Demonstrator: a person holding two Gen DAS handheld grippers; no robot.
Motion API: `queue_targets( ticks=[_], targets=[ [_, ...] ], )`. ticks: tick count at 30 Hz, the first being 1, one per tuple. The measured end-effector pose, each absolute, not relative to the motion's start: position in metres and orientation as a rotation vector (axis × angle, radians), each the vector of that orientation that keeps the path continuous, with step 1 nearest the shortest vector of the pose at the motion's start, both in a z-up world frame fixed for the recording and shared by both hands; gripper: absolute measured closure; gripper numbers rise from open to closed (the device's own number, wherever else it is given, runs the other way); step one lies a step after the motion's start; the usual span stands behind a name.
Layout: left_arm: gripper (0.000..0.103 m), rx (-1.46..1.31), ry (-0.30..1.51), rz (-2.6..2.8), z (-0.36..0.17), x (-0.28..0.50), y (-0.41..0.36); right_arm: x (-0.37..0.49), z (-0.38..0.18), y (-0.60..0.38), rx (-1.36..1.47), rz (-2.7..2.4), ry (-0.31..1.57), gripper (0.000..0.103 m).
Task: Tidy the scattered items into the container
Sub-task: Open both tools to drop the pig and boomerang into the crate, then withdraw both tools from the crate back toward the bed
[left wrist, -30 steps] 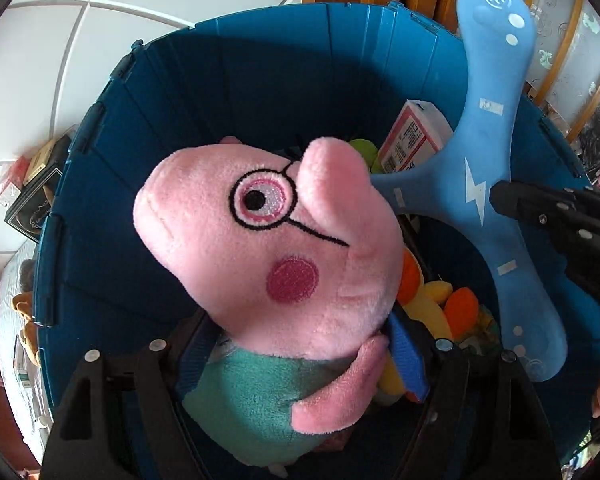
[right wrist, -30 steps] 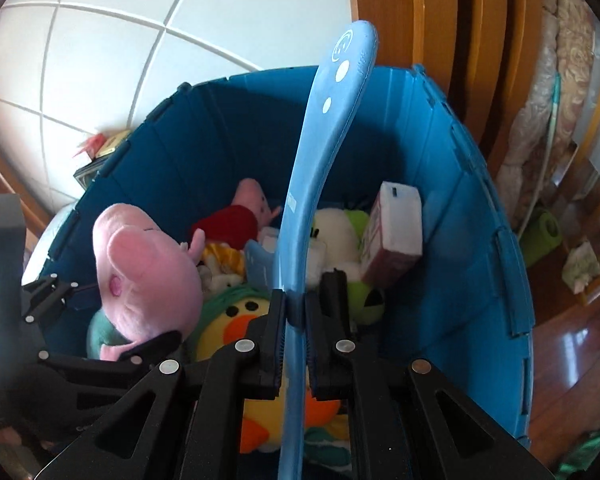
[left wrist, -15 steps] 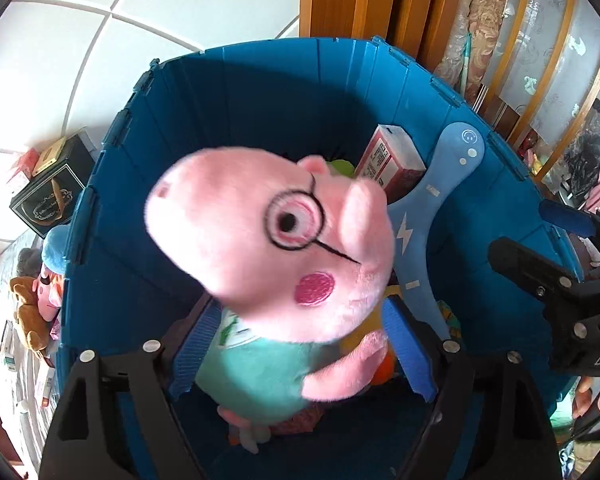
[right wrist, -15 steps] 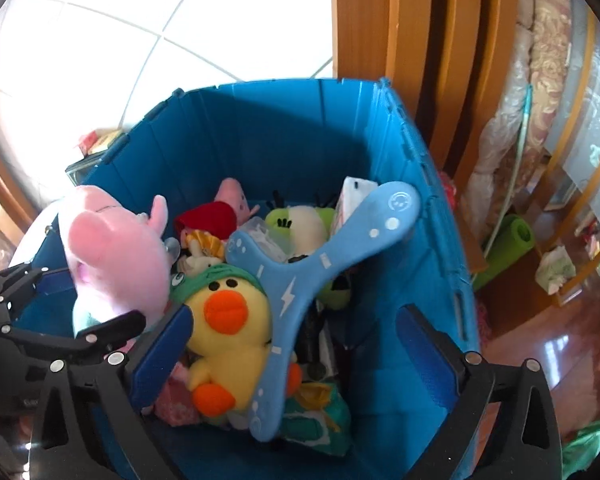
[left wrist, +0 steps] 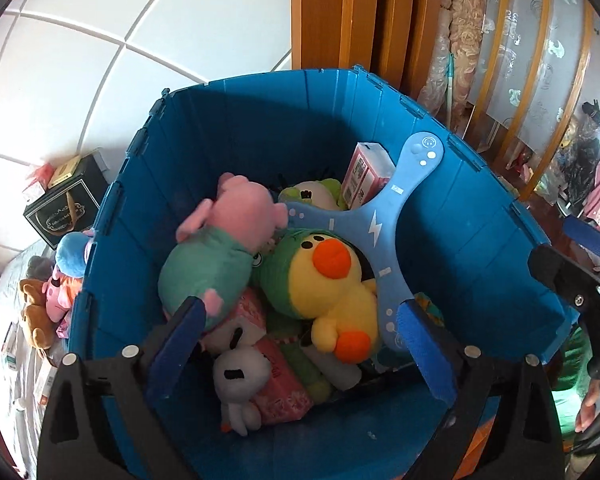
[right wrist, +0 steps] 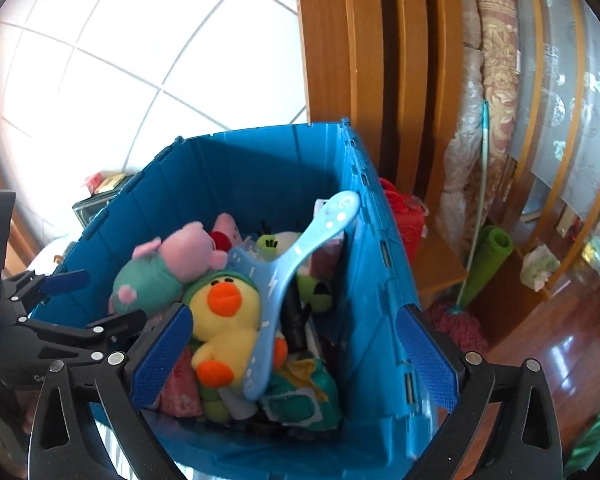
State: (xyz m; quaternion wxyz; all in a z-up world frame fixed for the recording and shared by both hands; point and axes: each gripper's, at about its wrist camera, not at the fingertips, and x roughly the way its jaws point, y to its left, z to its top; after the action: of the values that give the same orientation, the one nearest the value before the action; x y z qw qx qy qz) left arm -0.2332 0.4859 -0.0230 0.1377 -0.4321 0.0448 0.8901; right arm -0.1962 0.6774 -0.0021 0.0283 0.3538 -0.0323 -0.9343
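White wall tiles and wood panelling back the blue container (left wrist: 236, 128), where the pink pig plush (left wrist: 224, 248) and blue boomerang (left wrist: 384, 220) lie among other toys. Left gripper (left wrist: 300, 332) jaws have just been opening, nothing between them; right gripper (right wrist: 296, 344) jaws stand wide, empty. Next, I judge, fetching the plush toys (left wrist: 48, 292) outside on the bed.

You have the blue bin (left wrist: 452, 216) open at the top, holding a heap of toys. The pink pig plush (left wrist: 220, 248) in its green shirt lies on the left of the heap, snout toward the far wall. The light-blue boomerang (left wrist: 380, 224) lies across the yellow duck plush (left wrist: 332, 284), one arm propped against the bin's right wall beside a pink-and-white carton (left wrist: 366, 172).
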Motion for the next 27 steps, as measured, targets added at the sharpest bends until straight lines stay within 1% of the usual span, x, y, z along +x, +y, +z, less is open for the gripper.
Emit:
queue_targets(
  ticks=[2,6,12,17,22,27],
  targets=[
    [0.005,-1.221,0.115,2.581,-0.021,-0.22,0.482,-0.185,-0.002,0.676,1.069,-2.889,-0.118,0.0],
    [0.005,-1.154,0.149,2.627,-0.013,-0.194,0.474,-0.167,-0.002,0.667,1.04,-2.897,-0.11,0.0],
    [0.005,-1.119,0.153,2.653,-0.004,-0.172,0.461,-0.156,-0.006,0.655,1.033,-2.883,-0.112,0.0],
    [0.005,-1.083,0.121,2.671,0.002,-0.156,0.435,-0.147,-0.005,0.644,1.022,-2.87,-0.139,0.0],
    [0.005,-1.031,0.093,2.713,0.008,-0.138,0.39,-0.132,0.002,0.621,0.981,-2.877,-0.144,0.0],
    [0.005,-1.001,0.025,2.781,0.005,-0.12,0.304,-0.114,0.012,0.567,0.906,-2.889,-0.148,0.0]
  ],
)
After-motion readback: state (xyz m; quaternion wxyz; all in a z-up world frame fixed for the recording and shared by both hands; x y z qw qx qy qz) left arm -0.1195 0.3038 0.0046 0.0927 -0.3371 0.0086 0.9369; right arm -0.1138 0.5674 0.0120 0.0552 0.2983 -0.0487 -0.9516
